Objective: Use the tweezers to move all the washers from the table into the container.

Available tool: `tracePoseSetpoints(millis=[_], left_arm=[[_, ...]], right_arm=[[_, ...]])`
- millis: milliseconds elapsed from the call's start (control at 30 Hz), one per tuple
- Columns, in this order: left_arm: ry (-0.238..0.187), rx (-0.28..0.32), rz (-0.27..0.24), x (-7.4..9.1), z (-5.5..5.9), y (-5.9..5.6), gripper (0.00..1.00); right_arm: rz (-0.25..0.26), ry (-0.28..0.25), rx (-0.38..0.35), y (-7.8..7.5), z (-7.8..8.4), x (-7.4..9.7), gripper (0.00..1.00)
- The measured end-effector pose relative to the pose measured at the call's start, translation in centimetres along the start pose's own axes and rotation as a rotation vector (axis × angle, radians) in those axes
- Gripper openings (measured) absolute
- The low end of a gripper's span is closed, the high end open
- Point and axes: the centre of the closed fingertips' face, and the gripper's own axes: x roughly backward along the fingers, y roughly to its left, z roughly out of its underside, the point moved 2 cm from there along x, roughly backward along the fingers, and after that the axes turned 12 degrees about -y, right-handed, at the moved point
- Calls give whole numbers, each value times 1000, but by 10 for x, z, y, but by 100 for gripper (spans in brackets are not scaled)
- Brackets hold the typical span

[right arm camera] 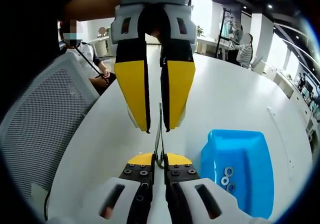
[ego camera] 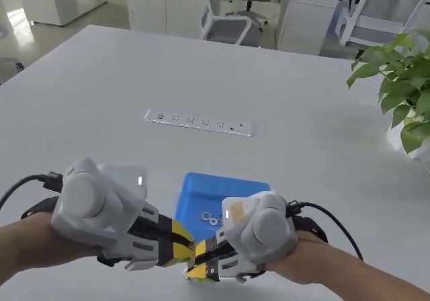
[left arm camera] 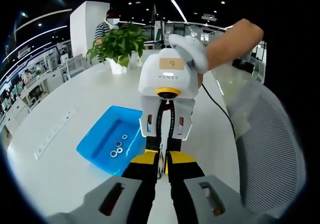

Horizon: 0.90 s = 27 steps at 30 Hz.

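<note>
Several washers (ego camera: 212, 218) sit clustered on the floor of the blue container (ego camera: 228, 180), toward its near edge. I can count three for sure in the head view, packed close together. The container rests on the white table (ego camera: 101, 86), just beyond the two grippers.

Down at the near edge the grippers meet tip to tip. The left gripper (ego camera: 187, 246) reaches in from the left and the right gripper (ego camera: 203, 259) from the right, their yellow-tipped jaws all but nose to nose. Between them are the tweezers (right arm camera: 159, 136), a thin strip of metal running from one pair of jaws straight into the other, just on the near side of the container.

The right gripper is clamped on one end of the tweezers, jaws drawn in tight around the metal. The left gripper's jaws stand narrowly on either side of the other end, with the metal lying against one jaw. Whether they actually pinch it, I can't tell.

Farther out, a white power strip (ego camera: 199, 122) lies across the middle of the table, well apart from the container. At the far right there's a leafy green plant (ego camera: 400, 79), and past the table's far edge stand office chairs (ego camera: 228, 19).
</note>
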Motion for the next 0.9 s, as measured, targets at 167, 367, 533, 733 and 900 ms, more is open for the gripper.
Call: tracePoseSetpoints(millis=[167, 367, 533, 733, 900], left_arm=[[-13, 17, 11, 1, -3, -3, 20], [-2, 47, -9, 7, 1, -2, 31], [-4, 62, -27, 12, 4, -1, 43], [-20, 81, -57, 16, 6, 0, 56], [-39, 101, -84, 20, 7, 2, 66]], right_arm=[[-5, 0, 3, 3, -3, 3, 7], [0, -2, 22, 4, -12, 10, 7], [5, -6, 29, 4, -18, 16, 7], [13, -7, 30, 3, -20, 23, 7], [13, -5, 23, 2, -22, 30, 7]])
